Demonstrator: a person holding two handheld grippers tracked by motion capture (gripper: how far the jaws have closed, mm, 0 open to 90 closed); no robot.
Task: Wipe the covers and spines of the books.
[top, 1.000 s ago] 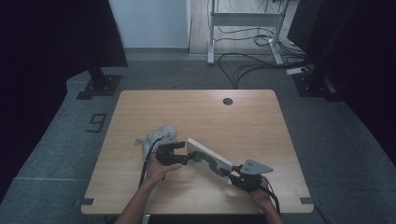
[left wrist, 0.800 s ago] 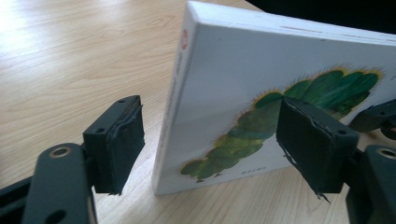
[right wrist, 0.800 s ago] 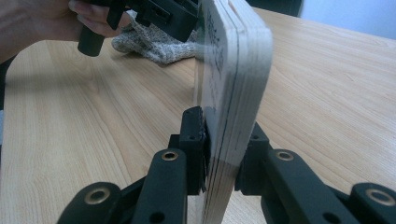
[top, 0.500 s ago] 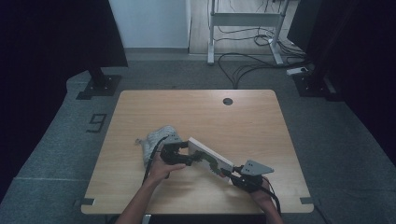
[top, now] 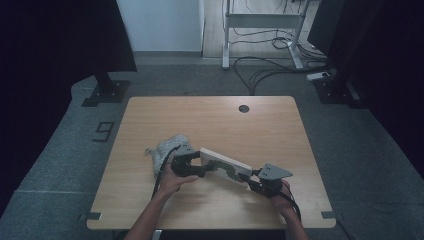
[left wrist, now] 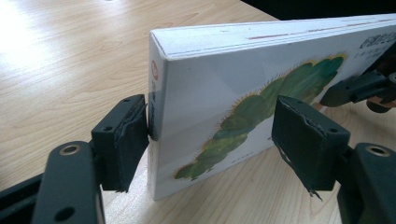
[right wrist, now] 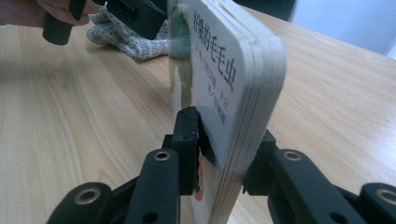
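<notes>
A thick white board book (top: 225, 165) with a green caterpillar on its cover (left wrist: 243, 107) stands on its long edge on the table, held up between my two grippers. My left gripper (top: 196, 163) straddles the spine end (left wrist: 219, 135): one pad touches the spine corner, the other stands off the cover, so it is open, and its jaws have just been closing a little. My right gripper (top: 253, 179) clamps the far page end (right wrist: 224, 154). Its jaws have just been opening slightly, with the pads still against both faces of the book (right wrist: 219, 70).
A grey knitted glove (top: 167, 150) lies crumpled on the wooden table (top: 210, 120) just behind the left gripper, and it also appears in the right gripper view (right wrist: 126, 37). A round cable hole (top: 244, 108) sits near the far edge. Desk legs and cables stand beyond.
</notes>
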